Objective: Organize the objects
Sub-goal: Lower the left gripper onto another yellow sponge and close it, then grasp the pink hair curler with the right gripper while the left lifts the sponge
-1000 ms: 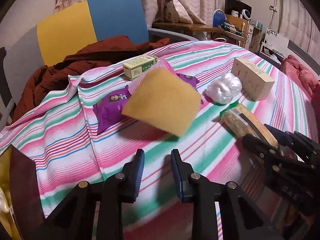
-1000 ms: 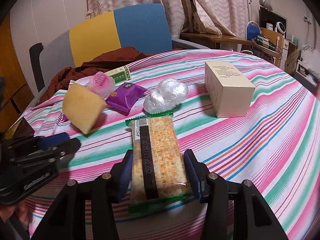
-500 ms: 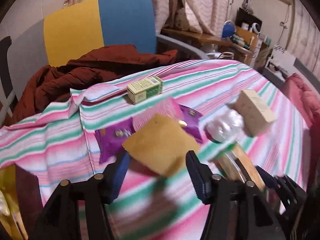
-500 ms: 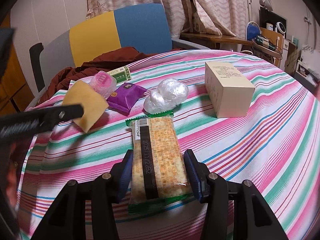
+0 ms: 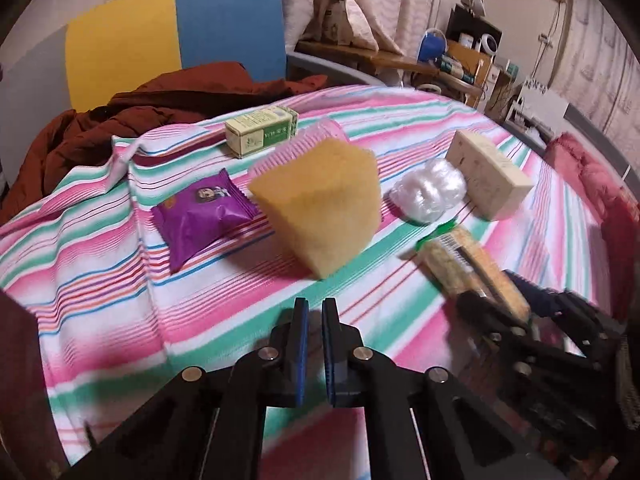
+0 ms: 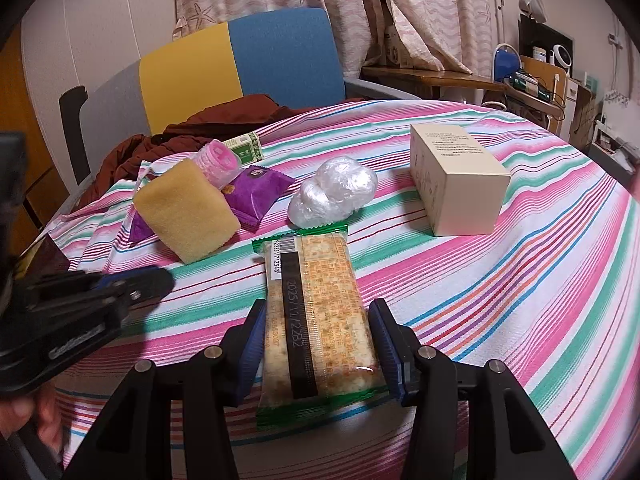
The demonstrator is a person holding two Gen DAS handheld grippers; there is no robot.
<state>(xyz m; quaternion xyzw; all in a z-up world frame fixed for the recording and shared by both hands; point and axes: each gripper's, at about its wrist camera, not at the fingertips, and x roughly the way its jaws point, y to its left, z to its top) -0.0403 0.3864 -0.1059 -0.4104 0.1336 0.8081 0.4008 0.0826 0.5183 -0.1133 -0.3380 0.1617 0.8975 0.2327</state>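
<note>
The left tool (image 5: 312, 308) has just snapped its jaws together on nothing, hovering over the striped pink-and-green cloth on the bench (image 5: 100, 280). The right tool (image 6: 318, 332) is clamped on a green-edged clear-wrapped pack of crackers (image 6: 316, 312) lying on that cloth. Beyond sits a yellow foam sponge block (image 5: 324, 200), with a purple foil snack packet (image 5: 200, 216) beside it. Farther right lie a crumpled clear plastic bundle (image 6: 334, 192) and a cream cardboard box (image 6: 456, 180); farther back, a small green-and-cream carton (image 5: 260, 130).
</note>
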